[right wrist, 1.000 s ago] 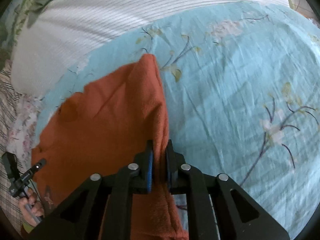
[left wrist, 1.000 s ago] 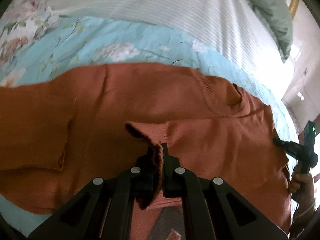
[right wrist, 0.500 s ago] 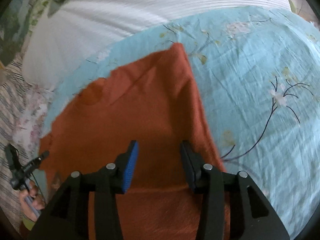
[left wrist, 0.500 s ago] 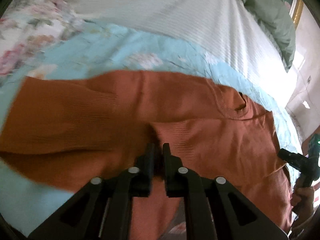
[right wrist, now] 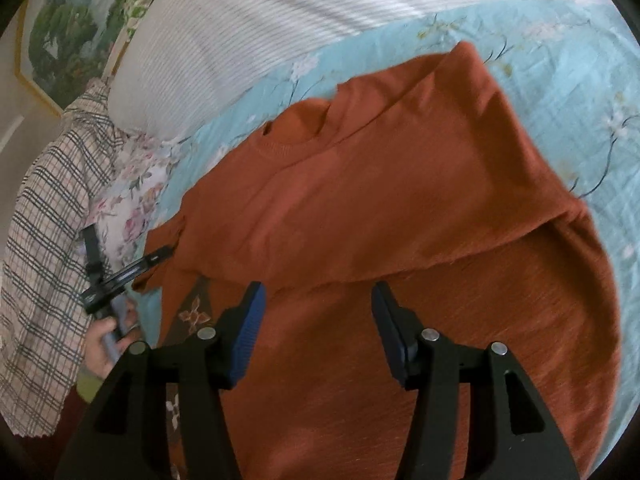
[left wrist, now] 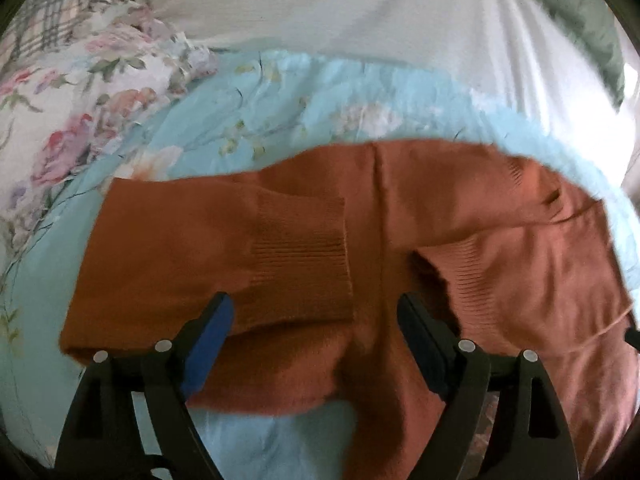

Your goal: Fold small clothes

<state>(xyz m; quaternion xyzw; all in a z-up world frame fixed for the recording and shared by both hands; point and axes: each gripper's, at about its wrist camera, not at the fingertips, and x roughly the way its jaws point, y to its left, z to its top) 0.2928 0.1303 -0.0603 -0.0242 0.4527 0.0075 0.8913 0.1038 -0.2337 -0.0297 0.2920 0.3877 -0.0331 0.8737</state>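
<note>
Sweater [left wrist: 400, 208] lies flat on the bed [left wrist: 280, 92], on the light blue floral sheet, collar toward the white striped pillow [right wrist: 248, 28]. Both sleeves are folded in across the body: the left sleeve cuff [left wrist: 304, 256] sits near the sweater's middle, the right sleeve cuff [left wrist: 472, 276] just beside it, a narrow strip of body between them.

Left gripper [left wrist: 316, 344]: fingers spread wide and opening, nothing pinched, cuff edge lying under the gap. Right gripper [right wrist: 316, 324]: fingers apart and opening too, empty, hovering over the sweater's lower half just below the folded sleeve edge. The person's left hand [right wrist: 100, 344] shows at the sweater's left side in the right wrist view.

Step in hand, my read: release after the sleeve fold, then go for the hem.
- Pull both grippers clear without dragging; the knit looks soft and will snag on the pads.
- The folded sleeve has a ridge near the shoulder at the sweater's right; flatten it before the next fold or the bundle goes lopsided.
- Grab the hem corners symmetrically, both layers, then carry toward the collar.

Versus a second ago: the left fingers were pressed together on the right sleeve cuff, holding it raised off the body; it's now dropped flat. The right fingers were clamped on the sleeve's outer edge, standing in a ridge over the blue sheet; that edge now lies folded over the body. Both views have shifted sideways across the sweater.
</note>
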